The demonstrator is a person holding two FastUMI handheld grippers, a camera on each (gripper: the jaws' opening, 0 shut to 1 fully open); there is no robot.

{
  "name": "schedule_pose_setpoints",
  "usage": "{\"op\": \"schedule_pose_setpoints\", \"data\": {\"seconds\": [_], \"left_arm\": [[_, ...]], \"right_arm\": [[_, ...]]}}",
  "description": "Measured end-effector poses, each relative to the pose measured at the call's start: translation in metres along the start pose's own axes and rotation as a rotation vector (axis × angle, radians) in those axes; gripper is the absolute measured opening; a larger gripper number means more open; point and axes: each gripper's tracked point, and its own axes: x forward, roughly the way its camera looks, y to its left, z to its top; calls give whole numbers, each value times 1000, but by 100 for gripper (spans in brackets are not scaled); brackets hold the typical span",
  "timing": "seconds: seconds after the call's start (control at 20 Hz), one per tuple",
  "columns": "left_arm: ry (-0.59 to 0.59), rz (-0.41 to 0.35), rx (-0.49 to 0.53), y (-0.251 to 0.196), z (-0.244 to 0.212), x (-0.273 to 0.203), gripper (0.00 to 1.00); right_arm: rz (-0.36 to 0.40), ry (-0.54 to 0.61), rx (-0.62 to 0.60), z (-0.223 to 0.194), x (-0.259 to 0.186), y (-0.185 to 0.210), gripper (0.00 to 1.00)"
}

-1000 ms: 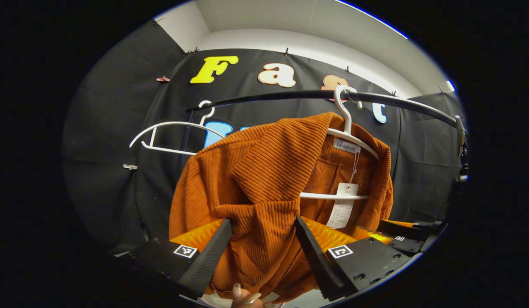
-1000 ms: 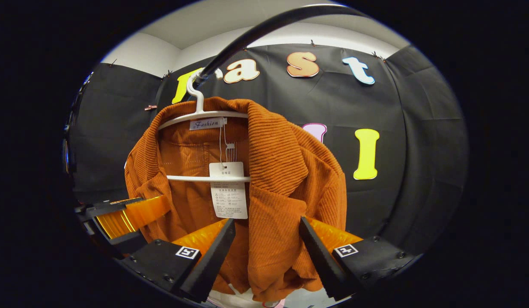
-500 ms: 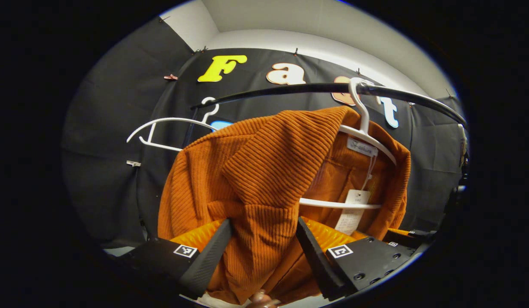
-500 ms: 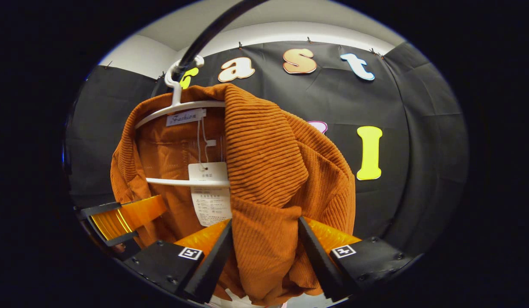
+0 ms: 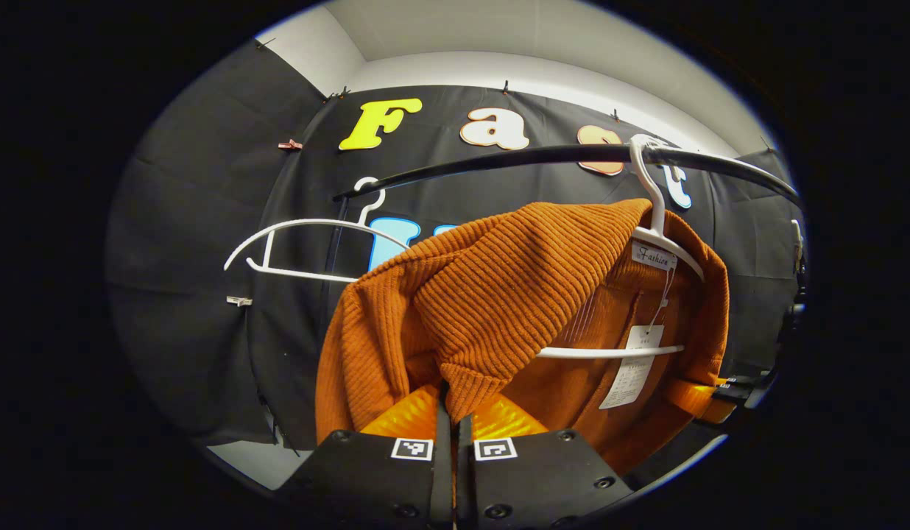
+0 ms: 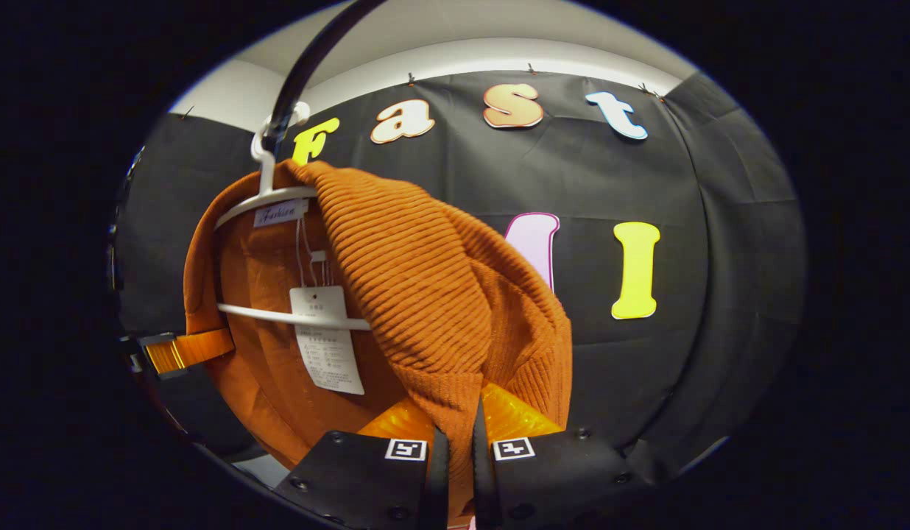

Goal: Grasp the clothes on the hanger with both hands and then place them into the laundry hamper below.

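Observation:
An orange ribbed garment (image 5: 514,294) hangs on a white hanger (image 5: 650,221) from the black rail (image 5: 499,156). My left gripper (image 5: 451,403) is shut on the garment's lapel fold, its jaws nearly touching around the cloth. In the right gripper view the same garment (image 6: 425,280) drapes off the hanger (image 6: 267,193), and my right gripper (image 6: 456,430) is shut on the other front edge. A paper tag (image 6: 326,346) dangles inside the collar. The right gripper's orange finger (image 5: 709,394) peeks past the garment's far side; the left gripper's finger (image 6: 186,350) sits at the garment's left edge.
A second, bare white hanger (image 5: 308,239) hangs on the rail to the left of the garment. The hanger's lower crossbar (image 5: 609,352) runs behind the pulled cloth. Black cloth walls stand close behind and on both sides.
Both grippers went from open around the garment's front edges to shut on them. The gripped cloth now stretches from the hanger toward each gripper.

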Motion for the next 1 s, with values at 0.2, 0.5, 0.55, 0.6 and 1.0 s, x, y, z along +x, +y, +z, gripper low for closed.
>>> {"op": "schedule_pose_setpoints", "data": {"seconds": [0.2,0.5,0.55,0.6,1.0], "left_arm": [[-29,46,42,16,22,-25,6],[-127,119,118,35,67,-36,5],[-150,118,122,36,76,-33,8],[-170,118,126,36,83,-31,6],[-196,128,148,45,103,0,5]], "right_arm": [[-44,-31,40,21,-10,-18,18],[-104,-145,68,54,-12,-41,18],[-101,-152,56,56,-9,-42,18],[-93,-163,47,61,-5,-45,22],[-23,-175,140,64,20,-45,18]]}}
